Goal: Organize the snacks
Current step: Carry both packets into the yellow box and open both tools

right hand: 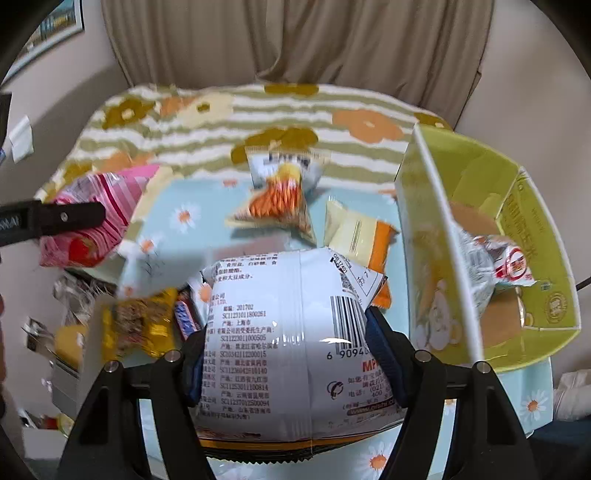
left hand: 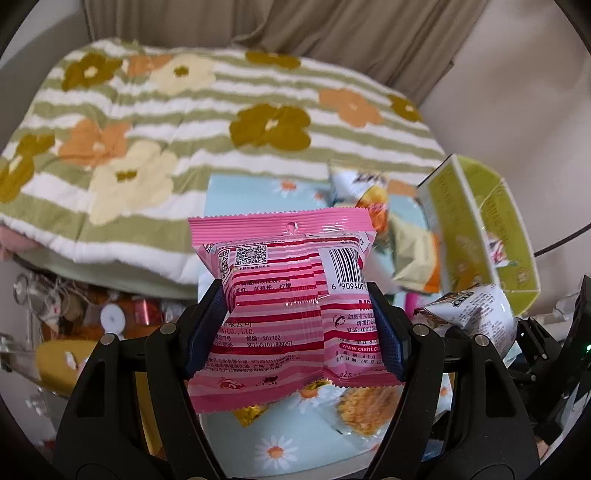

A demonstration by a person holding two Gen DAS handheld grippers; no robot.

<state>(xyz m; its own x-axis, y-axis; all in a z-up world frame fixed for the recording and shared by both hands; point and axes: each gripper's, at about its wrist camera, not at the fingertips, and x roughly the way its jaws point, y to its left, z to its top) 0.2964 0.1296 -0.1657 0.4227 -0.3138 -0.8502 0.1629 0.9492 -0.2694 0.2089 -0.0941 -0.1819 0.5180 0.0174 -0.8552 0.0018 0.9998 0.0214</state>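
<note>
With our left gripper (left hand: 295, 325) jaws squeezing the pink packet (left hand: 284, 310) and our right gripper (right hand: 291, 354) jaws the white packet (right hand: 295, 343), either slippery puffed bag may slide out before the yellow box (right hand: 491, 236) at two o'clock.

Beige curtain (right hand: 295, 40) behind, flower-patterned striped quilt (left hand: 155, 122) on bed, pale wall (left hand: 517, 92), framed picture (right hand: 55, 26) upper left

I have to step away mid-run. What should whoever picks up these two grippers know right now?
Left hand-held gripper: shut on a pink packet, lifted.
Right hand-held gripper: shut on a white packet, lifted.
Yellow box, at right: one white packet already inside.
Left: drop both held packets in, then the orange-stick packet, the pale yellow packet and the yellow wrapper still on the daisy cloth.
</note>
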